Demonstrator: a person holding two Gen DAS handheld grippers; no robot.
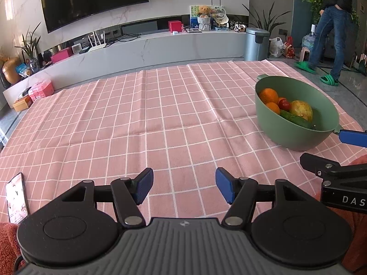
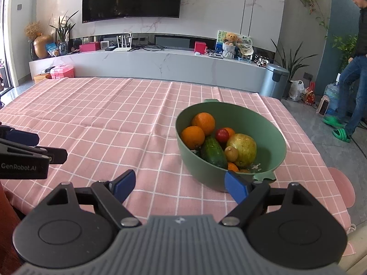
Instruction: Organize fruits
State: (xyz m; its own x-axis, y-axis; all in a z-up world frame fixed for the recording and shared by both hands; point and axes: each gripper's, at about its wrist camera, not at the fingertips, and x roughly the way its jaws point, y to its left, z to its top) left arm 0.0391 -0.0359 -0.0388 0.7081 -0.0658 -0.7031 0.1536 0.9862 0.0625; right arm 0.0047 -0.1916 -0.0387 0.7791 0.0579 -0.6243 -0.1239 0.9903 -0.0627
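A green bowl [image 2: 273, 135] stands on the right half of the pink checked tablecloth [image 2: 103, 119]. It holds two oranges [image 2: 203, 122], a cucumber [image 2: 213, 152], a red tomato [image 2: 222, 135], a large yellow-green fruit [image 2: 244, 147] and a small brown fruit [image 2: 231, 153]. My right gripper [image 2: 179, 186] is open and empty just short of the bowl, its right finger [image 2: 236, 189] in front of the near rim. My left gripper [image 1: 184, 186] is open and empty over bare cloth, left of the bowl [image 1: 296, 135]. Each gripper shows at the edge of the other's view.
A phone [image 1: 17, 198] lies at the near left of the table. A person [image 2: 353, 73] stands on the floor beyond the table's right side. A pink stool [image 2: 341, 188] sits by the right edge. A grey bin [image 2: 276, 80] and a long TV console [image 2: 149, 61] lie behind.
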